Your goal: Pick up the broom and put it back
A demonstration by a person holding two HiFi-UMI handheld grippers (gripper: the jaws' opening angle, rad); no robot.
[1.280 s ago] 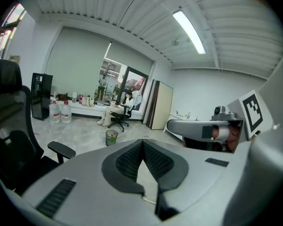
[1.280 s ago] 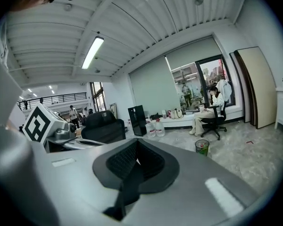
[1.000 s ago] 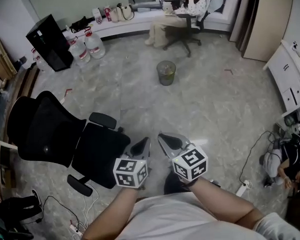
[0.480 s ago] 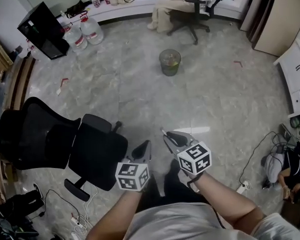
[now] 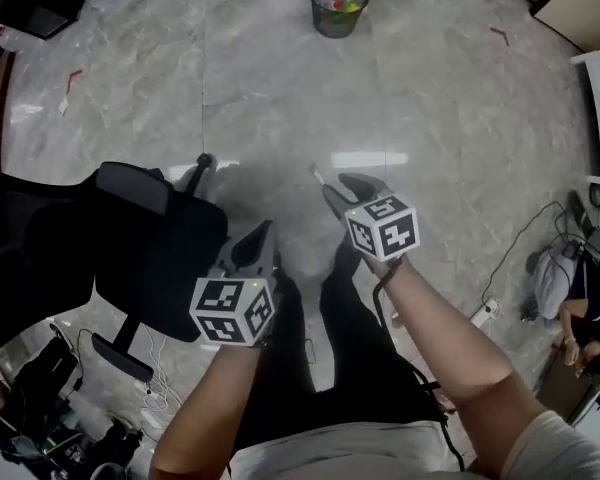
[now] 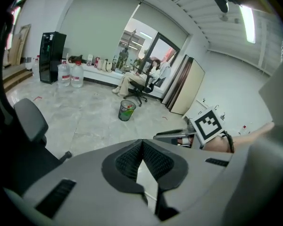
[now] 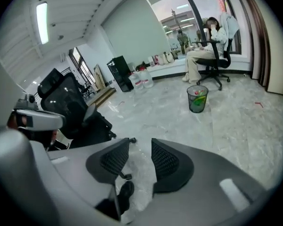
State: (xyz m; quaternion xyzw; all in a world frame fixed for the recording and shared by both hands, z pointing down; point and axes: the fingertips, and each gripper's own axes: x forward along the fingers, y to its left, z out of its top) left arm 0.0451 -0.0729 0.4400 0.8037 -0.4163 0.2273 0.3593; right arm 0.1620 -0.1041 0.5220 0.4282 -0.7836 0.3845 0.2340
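No broom shows in any view. In the head view my left gripper [image 5: 255, 245] hangs low over the marble floor beside a black office chair [image 5: 130, 238]. Its jaws meet at the tips, and nothing is held [image 6: 142, 144]. My right gripper [image 5: 332, 190] is ahead of it and to the right, angled down at bare floor. Its jaws are opening, with a clear gap and only floor between the pads [image 7: 140, 150]. In the left gripper view the right gripper's marker cube [image 6: 206, 125] sits off to the right.
A mesh waste bin [image 5: 338, 3] with coloured rubbish stands further out on the floor. A person sits on a chair [image 7: 205, 46] by the far window. Water bottles [image 6: 70, 74] and a black cabinet [image 6: 51, 56] line the back left. Cables [image 5: 520, 268] trail at the right.
Both grippers have dropped towards the floor and the head view has tilted down. The right gripper's jaws, shut a second ago, now stand apart. The left jaws stay together.
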